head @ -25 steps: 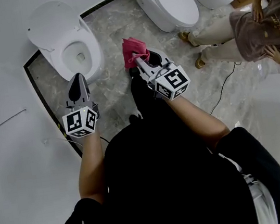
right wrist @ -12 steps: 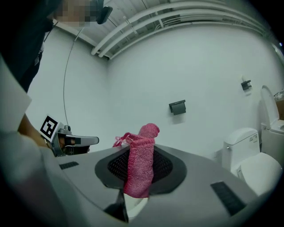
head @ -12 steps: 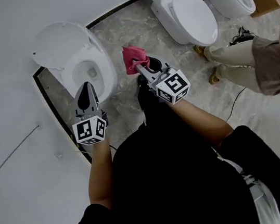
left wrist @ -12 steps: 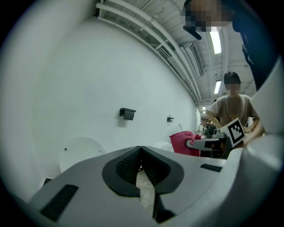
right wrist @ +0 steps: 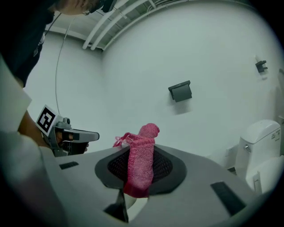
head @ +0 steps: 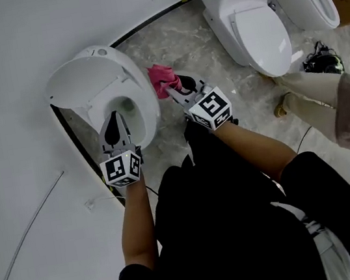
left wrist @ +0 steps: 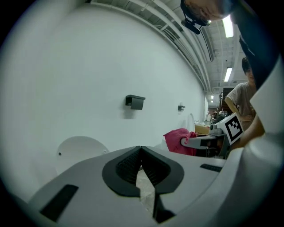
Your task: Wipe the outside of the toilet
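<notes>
the toilet [head: 149, 110] to be wiped stands in the upper left of the head view, next to the white wall, with its lid [head: 84, 84] up. the right gripper [head: 170, 86] is squeezed tight on a pink cloth [head: 160, 78]. in the right gripper view the cloth sticks up from between the two dark pads. the cloth is just beside the right side of the toilet bowl, near the rim. i cannot tell if it is touching the bowl yet.

the left gripper [head: 113, 117] is over the front of the bowl, lower in the picture. its two jaws are pressed together and there is nothing between them.

it looks like the job is only at the start. the cloth is picked up and brought close, so that part is done. no side of the toilet looks wet or rubbed in these pictures, so i think the whole outside has to be wiped: the right side by the cloth, the front, and the far side by the wall.

two other toilets [head: 248, 19] stand in the upper right, and another person [head: 349, 115] is at the right edge.
</notes>
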Available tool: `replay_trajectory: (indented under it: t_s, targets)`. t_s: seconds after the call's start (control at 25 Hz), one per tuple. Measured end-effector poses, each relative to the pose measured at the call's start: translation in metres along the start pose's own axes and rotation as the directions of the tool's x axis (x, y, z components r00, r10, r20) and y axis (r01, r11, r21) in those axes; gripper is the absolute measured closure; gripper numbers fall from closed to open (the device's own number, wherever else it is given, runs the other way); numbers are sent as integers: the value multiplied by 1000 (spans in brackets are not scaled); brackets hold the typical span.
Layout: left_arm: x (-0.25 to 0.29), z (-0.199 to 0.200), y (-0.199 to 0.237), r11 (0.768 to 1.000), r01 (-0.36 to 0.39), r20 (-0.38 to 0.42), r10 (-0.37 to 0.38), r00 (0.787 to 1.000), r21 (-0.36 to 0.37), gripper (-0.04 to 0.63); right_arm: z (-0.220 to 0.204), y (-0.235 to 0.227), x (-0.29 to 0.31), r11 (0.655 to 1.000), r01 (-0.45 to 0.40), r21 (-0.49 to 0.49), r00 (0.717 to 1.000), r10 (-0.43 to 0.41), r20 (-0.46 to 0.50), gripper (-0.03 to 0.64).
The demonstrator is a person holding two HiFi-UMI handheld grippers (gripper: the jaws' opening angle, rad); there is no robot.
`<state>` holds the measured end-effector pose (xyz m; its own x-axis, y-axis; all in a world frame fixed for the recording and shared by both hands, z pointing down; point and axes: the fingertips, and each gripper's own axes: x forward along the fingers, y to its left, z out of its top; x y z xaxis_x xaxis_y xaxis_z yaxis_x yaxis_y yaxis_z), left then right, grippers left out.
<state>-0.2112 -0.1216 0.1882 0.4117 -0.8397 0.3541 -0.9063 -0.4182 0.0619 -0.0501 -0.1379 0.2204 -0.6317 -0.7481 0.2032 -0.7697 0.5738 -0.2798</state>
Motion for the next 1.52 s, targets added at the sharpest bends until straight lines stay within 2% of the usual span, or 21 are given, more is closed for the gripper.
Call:
replay_trajectory:
  t_s: [0.36, 0.6, 0.84, 1.12, 1.2, 1.36, 1.52]
  targets:
    - [90, -43, 29, 1000, 3, -117, -4, 993, -11, 580, -37, -57, 95, 1000, -4, -7, 998, 3, -58, 521]
    - [144, -112, 55, 998, 57, -166, -61, 984, -35, 580, -122, -94, 158, 997, 76, -30, 987, -80, -142, 522]
    - [190, -181, 76, 994, 108, -236, -110, 965, -21, 580, -199, -111, 215, 996, 91, -14, 979, -92, -184, 522]
    - [233, -240, 102, 995, 103, -320, -95, 943, 8, 580, -266, -131, 273, 994, 105, 3, 971, -102, -216, 522]
    - [243, -252, 104, 995, 96, -329, -88, 940, 8, 580, -277, -136, 289, 997, 79, -2, 974, -78, -215, 522]
    - [251, -266, 104, 997, 75, -349, -66, 935, 12, 580, -293, -134, 319, 999, -32, -25, 976, 26, -215, 522]
    - [251, -275, 105, 999, 44, -366, -46, 929, -15, 580, -305, -125, 330, 994, -110, -15, 973, 104, -208, 522]
